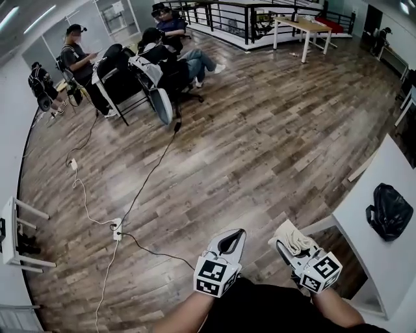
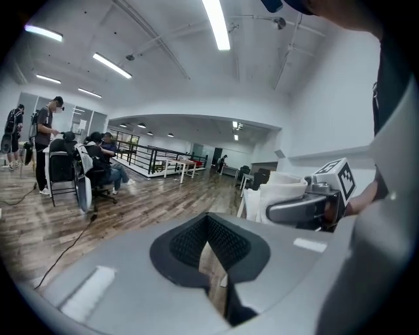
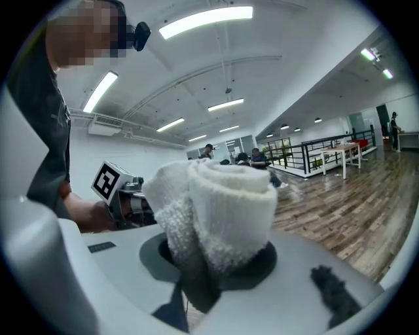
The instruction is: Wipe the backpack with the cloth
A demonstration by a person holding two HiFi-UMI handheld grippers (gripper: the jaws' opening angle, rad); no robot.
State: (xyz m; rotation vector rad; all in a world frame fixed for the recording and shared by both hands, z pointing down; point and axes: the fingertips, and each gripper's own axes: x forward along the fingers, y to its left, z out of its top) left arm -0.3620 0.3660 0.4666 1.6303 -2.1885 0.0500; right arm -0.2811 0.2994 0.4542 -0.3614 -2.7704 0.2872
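A black backpack (image 1: 389, 209) lies slumped on the white table (image 1: 372, 257) at my right. My right gripper (image 1: 290, 242) is held in front of my body, well short of the table, and is shut on a rolled white cloth (image 1: 294, 239). In the right gripper view the cloth (image 3: 216, 209) bulges up out of the jaws and fills the middle. My left gripper (image 1: 234, 239) hovers beside it over the floor, shut with nothing held; its dark pads (image 2: 226, 245) meet along a thin slit. From the left gripper view the right gripper (image 2: 308, 204) and the cloth (image 2: 281, 190) show close by.
Several people sit or stand around chairs (image 1: 140, 75) at the far left. A black cable (image 1: 153, 172) and a white power strip (image 1: 117, 229) lie on the wooden floor ahead. A wooden table (image 1: 305, 27) and black railing (image 1: 221, 16) stand at the back; a white desk (image 1: 10, 231) is at the left edge.
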